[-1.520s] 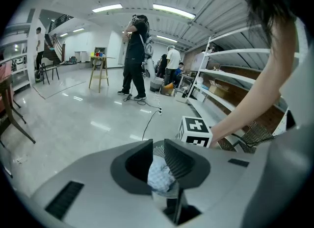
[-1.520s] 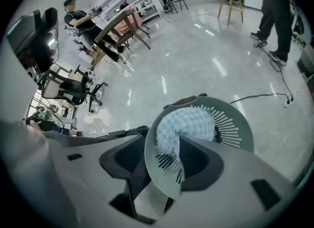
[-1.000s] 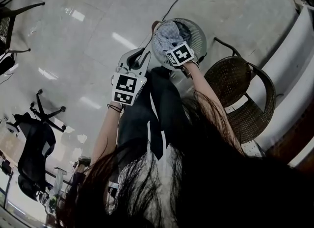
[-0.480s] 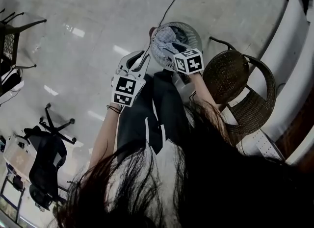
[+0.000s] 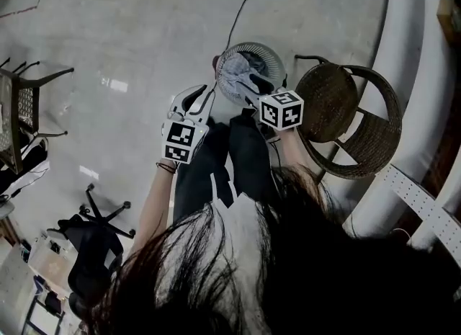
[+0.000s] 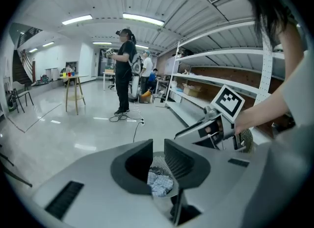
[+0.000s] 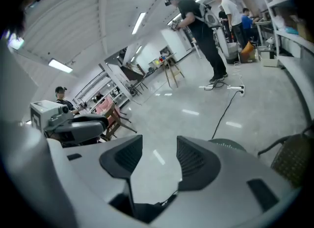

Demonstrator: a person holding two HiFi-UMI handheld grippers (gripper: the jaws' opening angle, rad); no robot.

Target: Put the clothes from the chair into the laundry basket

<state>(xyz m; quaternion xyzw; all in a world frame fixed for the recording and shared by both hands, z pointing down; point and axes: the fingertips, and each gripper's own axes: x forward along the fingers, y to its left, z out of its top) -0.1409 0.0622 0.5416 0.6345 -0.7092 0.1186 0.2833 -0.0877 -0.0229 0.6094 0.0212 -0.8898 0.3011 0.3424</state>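
Left gripper (image 6: 158, 149) and right gripper (image 7: 159, 148) are hovering near the basket (image 5: 281, 58), both released. Clothes (image 5: 241, 67), apparently crumpled, are lying inside it; chair (image 5: 338, 99) is standing beside it.

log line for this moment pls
left gripper: open, empty | right gripper: open, empty | clothes: in laundry basket | chair: no clothes on seat
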